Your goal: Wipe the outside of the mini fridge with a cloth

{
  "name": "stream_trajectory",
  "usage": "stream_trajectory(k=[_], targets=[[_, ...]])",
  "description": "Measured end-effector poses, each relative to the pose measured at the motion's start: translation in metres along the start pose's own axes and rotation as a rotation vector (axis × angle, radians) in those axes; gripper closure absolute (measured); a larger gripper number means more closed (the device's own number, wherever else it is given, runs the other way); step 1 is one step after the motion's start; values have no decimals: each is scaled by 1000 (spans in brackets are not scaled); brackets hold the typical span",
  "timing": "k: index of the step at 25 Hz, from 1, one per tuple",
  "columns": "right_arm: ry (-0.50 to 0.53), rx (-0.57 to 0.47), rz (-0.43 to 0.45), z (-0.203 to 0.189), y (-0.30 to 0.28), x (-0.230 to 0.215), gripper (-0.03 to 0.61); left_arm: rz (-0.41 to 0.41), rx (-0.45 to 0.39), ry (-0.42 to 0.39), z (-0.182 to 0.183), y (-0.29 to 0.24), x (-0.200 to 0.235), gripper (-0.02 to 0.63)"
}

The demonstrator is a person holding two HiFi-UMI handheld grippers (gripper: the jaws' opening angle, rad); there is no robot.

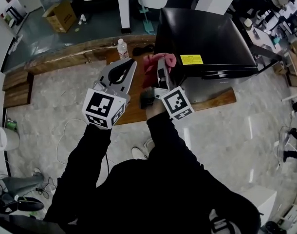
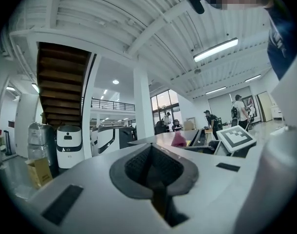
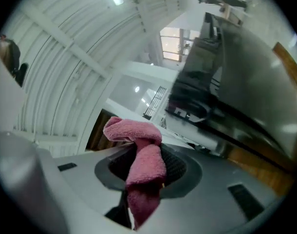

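The black mini fridge [image 1: 207,40] stands on a low wooden platform [image 1: 216,99], with a yellow label [image 1: 191,59] near its left front corner. My right gripper [image 1: 162,62] is shut on a pink cloth [image 1: 157,63] and holds it beside the fridge's left edge. In the right gripper view the cloth [image 3: 144,162] hangs bunched from the shut right gripper [image 3: 139,182], and the fridge [image 3: 236,82] looms dark to the right. My left gripper [image 1: 130,63] is raised to the left, shut with nothing in it. In its own view the left gripper [image 2: 156,179] points across the hall.
A water bottle [image 1: 122,48] stands on the wooden ledge just beyond the left gripper. A cardboard box [image 1: 61,16] sits on the floor at the far left. A white column [image 1: 123,6] rises behind the ledge. Several people [image 2: 209,118] stand far off in the hall.
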State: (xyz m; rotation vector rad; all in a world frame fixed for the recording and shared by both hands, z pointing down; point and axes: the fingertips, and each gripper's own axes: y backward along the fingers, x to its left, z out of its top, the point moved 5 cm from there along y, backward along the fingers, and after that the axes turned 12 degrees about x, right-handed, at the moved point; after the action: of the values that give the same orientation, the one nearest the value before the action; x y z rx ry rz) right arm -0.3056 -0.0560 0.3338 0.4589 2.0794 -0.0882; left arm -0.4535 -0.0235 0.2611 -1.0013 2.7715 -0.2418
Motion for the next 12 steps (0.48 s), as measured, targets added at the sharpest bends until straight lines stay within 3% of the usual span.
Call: stream_trajectory(k=[9,12], targets=[[-388,-209,-4,-1,-13,-66,454,-94,32,-33,-26,-56,5,611],[-419,-238,-2,-2,-16,-82,454,-118,38,-21,-38,-70,6,611]])
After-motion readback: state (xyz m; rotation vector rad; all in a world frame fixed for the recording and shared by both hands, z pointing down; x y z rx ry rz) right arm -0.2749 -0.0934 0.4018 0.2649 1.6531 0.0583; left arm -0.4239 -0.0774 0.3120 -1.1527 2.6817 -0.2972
